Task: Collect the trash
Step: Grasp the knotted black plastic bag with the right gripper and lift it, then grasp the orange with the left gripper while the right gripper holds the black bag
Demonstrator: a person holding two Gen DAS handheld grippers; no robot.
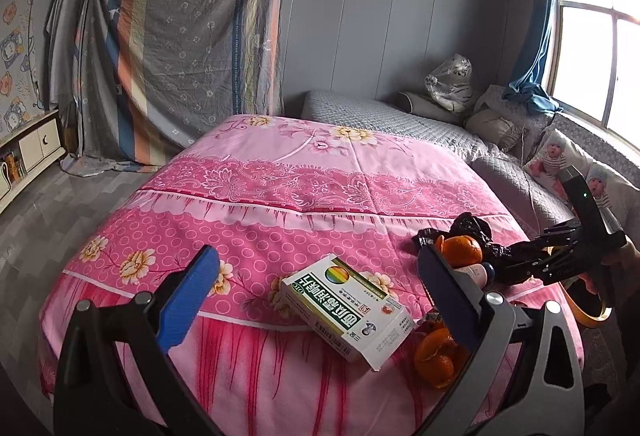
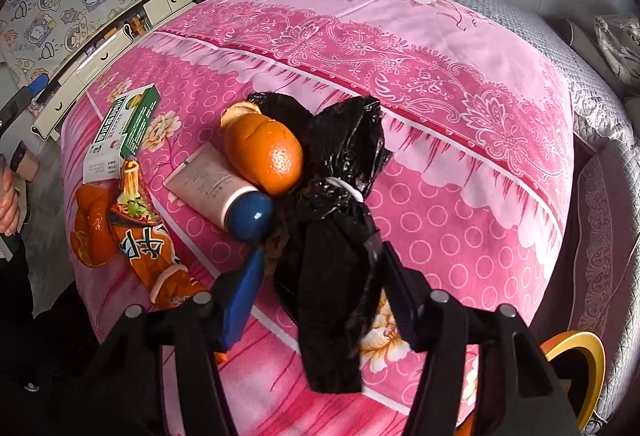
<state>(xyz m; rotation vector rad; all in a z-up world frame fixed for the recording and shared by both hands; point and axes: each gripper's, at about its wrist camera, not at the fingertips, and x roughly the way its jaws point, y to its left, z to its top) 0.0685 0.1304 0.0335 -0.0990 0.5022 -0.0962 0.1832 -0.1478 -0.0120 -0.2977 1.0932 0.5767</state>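
Black plastic, the trash bag (image 2: pixel 340 236), sits between the right gripper (image 2: pixel 320 300)'s part-open jaws, maybe pinched. Left gripper (image 1: pixel 316 300) gapes over the medicine box (image 1: pixel 348 310). Orange peel (image 2: pixel 264 152), tube (image 2: pixel 216 188) and noodle packet (image 2: pixel 148 236) lie loose; nothing looks bagged.

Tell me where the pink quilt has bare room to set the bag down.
Free: the far pink quilt beyond the medicine box, toward the grey mattress, and its left side. Crowded: the near right corner, with black bag, orange peel, tube and noodle wrapper.
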